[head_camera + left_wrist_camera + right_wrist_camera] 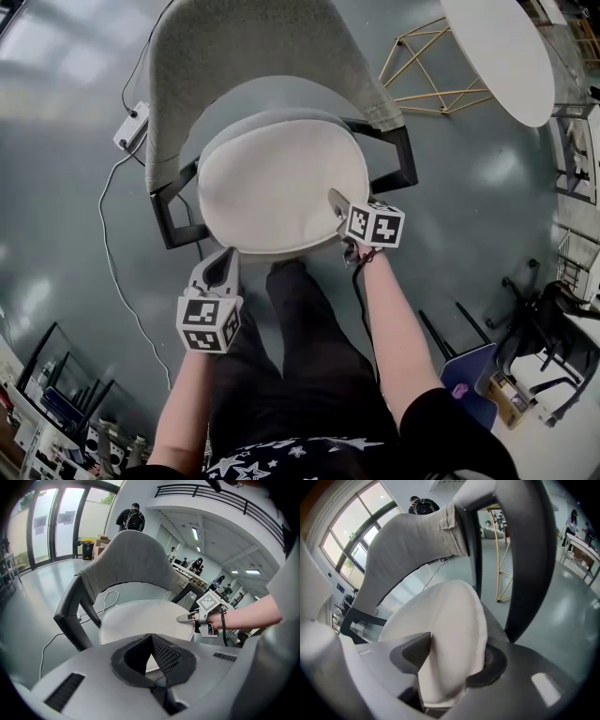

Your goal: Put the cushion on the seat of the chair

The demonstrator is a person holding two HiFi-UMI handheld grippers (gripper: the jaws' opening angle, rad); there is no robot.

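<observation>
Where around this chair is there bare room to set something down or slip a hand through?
Bare floor left of the chair, beyond the cable, and right of it, short of the round table. The seat is full: the cushion covers it. Its front edge is crowded by the left gripper and the right gripper, whose jaws straddle the cushion's rim.

The cushion (281, 183) is cream; the chair (234, 56), grey fabric on a black frame. Cubes on the left gripper (228, 256) and right gripper (336, 199) bear black-and-white squares. The floor (66, 141) is grey-green.
</observation>
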